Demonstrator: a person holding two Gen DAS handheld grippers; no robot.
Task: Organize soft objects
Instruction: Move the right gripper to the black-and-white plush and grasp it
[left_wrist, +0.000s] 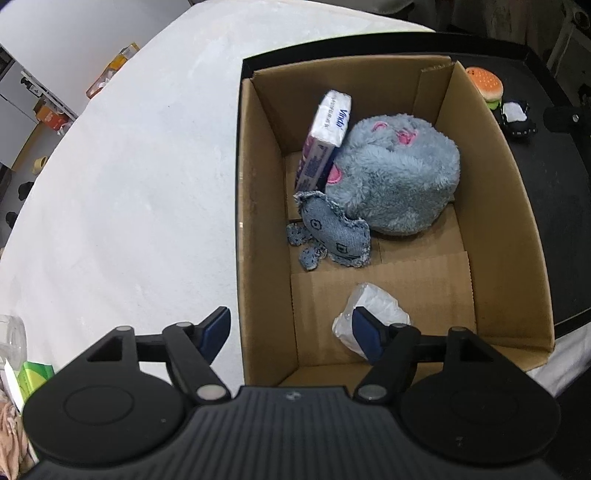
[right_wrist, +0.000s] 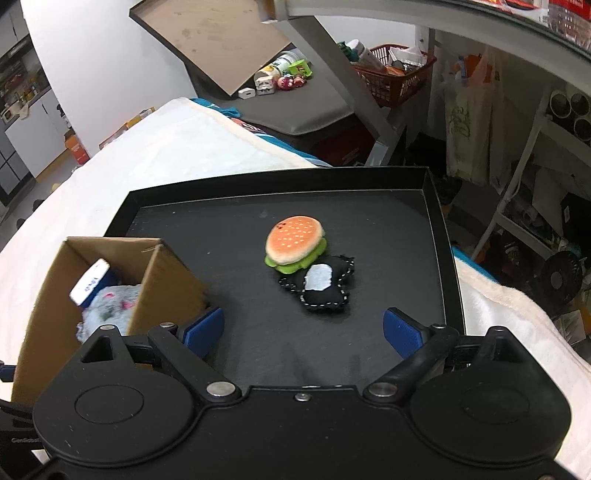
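A cardboard box (left_wrist: 262, 229) stands on the black tray (right_wrist: 388, 221). Inside it lie a fluffy blue plush (left_wrist: 399, 177), a Vinda tissue pack (left_wrist: 325, 140) leaning on the box's left wall, a denim toy (left_wrist: 332, 232) and a white plastic-wrapped wad (left_wrist: 376, 306). My left gripper (left_wrist: 291, 328) hangs open over the box's near left wall, its right finger just in front of the wad and nothing pinched. A burger plush (right_wrist: 295, 240) and a black-and-white soft toy (right_wrist: 325, 284) lie touching on the tray. My right gripper (right_wrist: 303, 328) is open and empty, short of them.
A white cloth (left_wrist: 129, 184) covers the table around the tray. A green packet (left_wrist: 33, 373) and a clear container sit at the near left. Behind the table are a red basket (right_wrist: 395, 74), a tilted board and cluttered shelves.
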